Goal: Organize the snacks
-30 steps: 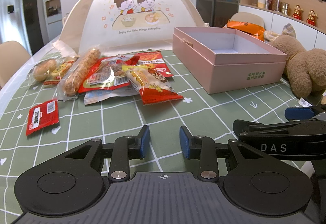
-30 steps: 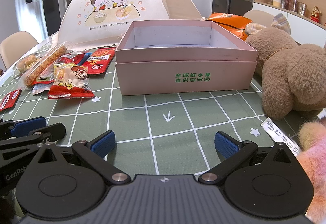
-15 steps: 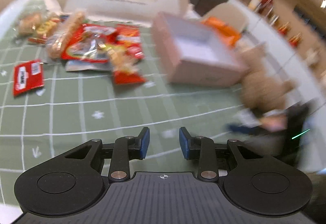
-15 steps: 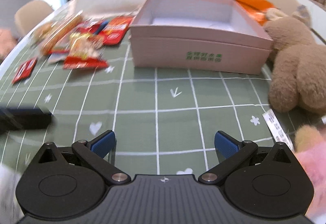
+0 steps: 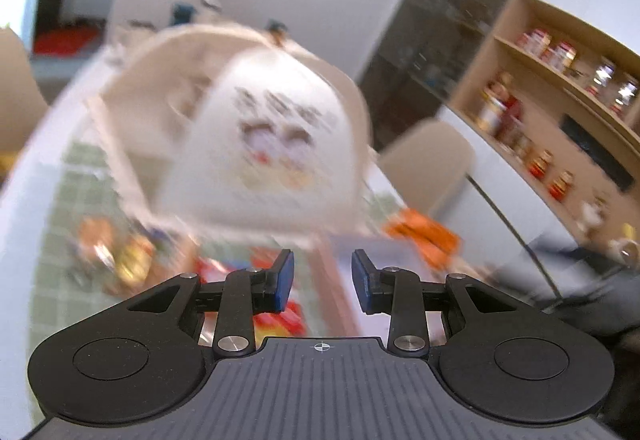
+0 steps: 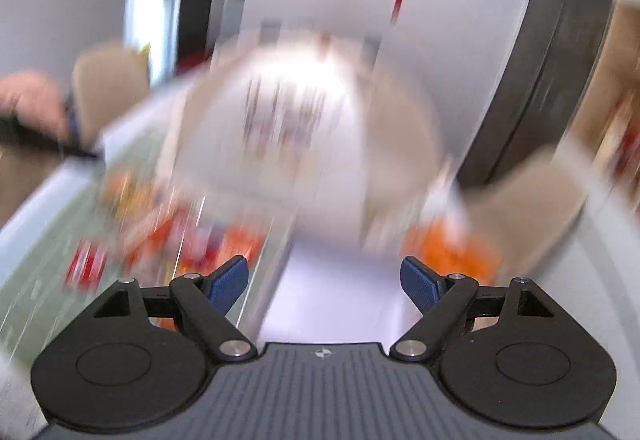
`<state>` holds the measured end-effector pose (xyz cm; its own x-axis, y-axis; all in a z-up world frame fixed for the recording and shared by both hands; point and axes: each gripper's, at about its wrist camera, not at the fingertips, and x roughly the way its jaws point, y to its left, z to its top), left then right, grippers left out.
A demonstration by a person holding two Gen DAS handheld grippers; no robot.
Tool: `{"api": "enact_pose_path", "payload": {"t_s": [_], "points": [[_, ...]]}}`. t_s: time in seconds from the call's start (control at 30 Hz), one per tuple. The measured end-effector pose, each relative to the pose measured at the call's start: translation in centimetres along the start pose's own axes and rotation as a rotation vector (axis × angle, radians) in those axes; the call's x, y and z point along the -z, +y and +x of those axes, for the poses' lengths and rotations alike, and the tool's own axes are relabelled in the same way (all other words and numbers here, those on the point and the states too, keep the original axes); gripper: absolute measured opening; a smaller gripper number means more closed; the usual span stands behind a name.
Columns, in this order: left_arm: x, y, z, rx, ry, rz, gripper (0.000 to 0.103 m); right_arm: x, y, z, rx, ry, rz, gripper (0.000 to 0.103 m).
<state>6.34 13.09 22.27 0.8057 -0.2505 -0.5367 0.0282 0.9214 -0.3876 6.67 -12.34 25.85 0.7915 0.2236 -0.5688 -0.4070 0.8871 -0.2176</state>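
Both views are smeared with motion blur, so I'm reading shapes only. Far left on the table (image 5: 60,208), the snacks (image 5: 120,260) lie in a loose pile of red and orange wrappers, nothing picked yet by my judgement. My left gripper (image 5: 322,282) hangs above them, jaws a small gap apart, empty. Behind stands the domed food cover (image 5: 260,144). Moving right, the pink box (image 6: 340,280) sits open just beside the pile, under my right gripper (image 6: 324,282), jaws spread wide, holding nothing. I'd call this the approach step. Next I need to steady up, drop onto one packet, and close on its edge.
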Motion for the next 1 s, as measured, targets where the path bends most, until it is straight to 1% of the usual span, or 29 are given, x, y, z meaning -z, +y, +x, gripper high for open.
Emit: {"api": "enact_pose_path", "payload": {"t_s": [0.03, 0.1, 0.13, 0.17, 0.2, 0.23, 0.27, 0.3, 0.33, 0.4, 0.43, 0.47, 0.5, 0.53, 0.57, 0.6, 0.63, 0.67, 0.73, 0.77, 0.83, 0.9, 1.0], "points": [[-0.2, 1.1, 0.2, -0.038, -0.028, 0.001, 0.036, -1.7, 0.8, -0.6, 0.037, -0.097, -0.042, 0.089], [0.0, 4.2, 1.5, -0.138, -0.076, -0.011, 0.036, -3.6, 2.8, -0.7, 0.091, -0.265, -0.097, 0.094], [0.2, 5.4, 2.1, -0.174, -0.080, -0.016, 0.036, -3.8, 3.6, -0.4, 0.086, -0.302, -0.094, 0.095], [0.7, 7.2, 3.1, -0.217, -0.073, -0.020, 0.036, -4.1, 4.5, 0.3, 0.057, -0.301, -0.084, 0.095], [1.0, 8.8, 3.9, -0.252, -0.059, -0.033, 0.035, -4.2, 5.0, 1.3, 0.000, -0.271, -0.061, 0.095], [1.6, 10.5, 4.5, -0.281, -0.041, -0.055, 0.035, -3.9, 5.6, 2.8, -0.077, -0.226, -0.023, 0.095], [2.0, 12.1, 5.2, -0.301, -0.019, -0.091, 0.035, -3.5, 6.1, 4.2, -0.135, -0.181, 0.012, 0.095], [2.4, 13.4, 5.5, -0.303, -0.008, -0.122, 0.035, -2.8, 6.7, 6.1, -0.195, -0.121, 0.049, 0.095], [2.7, 15.0, 6.1, -0.299, -0.009, -0.158, 0.035, -2.0, 7.1, 7.8, -0.236, -0.068, 0.081, 0.095], [2.6, 17.4, 6.9, -0.312, -0.071, -0.197, 0.035, 0.0, 7.6, 11.0, -0.275, 0.038, 0.155, 0.095], [2.4, 18.7, 7.5, -0.334, -0.123, -0.222, 0.035, 0.9, 7.8, 12.2, -0.283, 0.082, 0.186, 0.095], [2.3, 19.8, 7.9, -0.344, -0.164, -0.259, 0.035, 1.5, 8.0, 13.3, -0.290, 0.112, 0.211, 0.095], [2.3, 21.3, 8.7, -0.339, -0.202, -0.322, 0.035, 2.6, 8.3, 13.8, -0.303, 0.145, 0.241, 0.095], [2.4, 22.5, 9.6, -0.331, -0.219, -0.381, 0.035, 3.4, 8.6, 14.3, -0.323, 0.176, 0.262, 0.095], [2.3, 23.4, 10.6, -0.331, -0.213, -0.419, 0.035, 4.1, 8.9, 14.6, -0.338, 0.199, 0.268, 0.095], [2.3, 24.1, 11.9, -0.340, -0.186, -0.427, 0.035, 4.8, 9.7, 14.7, -0.346, 0.215, 0.264, 0.095], [2.3, 24.3, 13.0, -0.346, -0.153, -0.405, 0.036, 5.2, 10.2, 15.0, -0.340, 0.224, 0.250, 0.095], [2.4, 24.0, 13.8, -0.354, -0.130, -0.359, 0.036, 5.7, 10.8, 14.9, -0.321, 0.224, 0.238, 0.095], [3.0, 23.0, 14.1, -0.349, -0.093, -0.244, 0.036, 6.2, 11.6, 15.6, -0.265, 0.217, 0.209, 0.095], [3.4, 22.2, 13.8, -0.339, -0.079, -0.181, 0.035, 6.5, 12.0, 16.7, -0.250, 0.221, 0.199, 0.094], [3.9, 21.0, 12.9, -0.302, -0.023, -0.078, 0.033, 6.6, 13.0, 18.5, -0.220, 0.247, 0.163, 0.092], [4.5, 20.1, 11.3, -0.241, 0.033, -0.008, 0.033, 7.0, 14.2, 19.4, -0.209, 0.279, 0.124, 0.086], [5.9, 19.0, 9.7, -0.173, 0.109, 0.031, 0.034, 8.0, 14.9, 19.4, -0.247, 0.309, 0.132, 0.079]]}}
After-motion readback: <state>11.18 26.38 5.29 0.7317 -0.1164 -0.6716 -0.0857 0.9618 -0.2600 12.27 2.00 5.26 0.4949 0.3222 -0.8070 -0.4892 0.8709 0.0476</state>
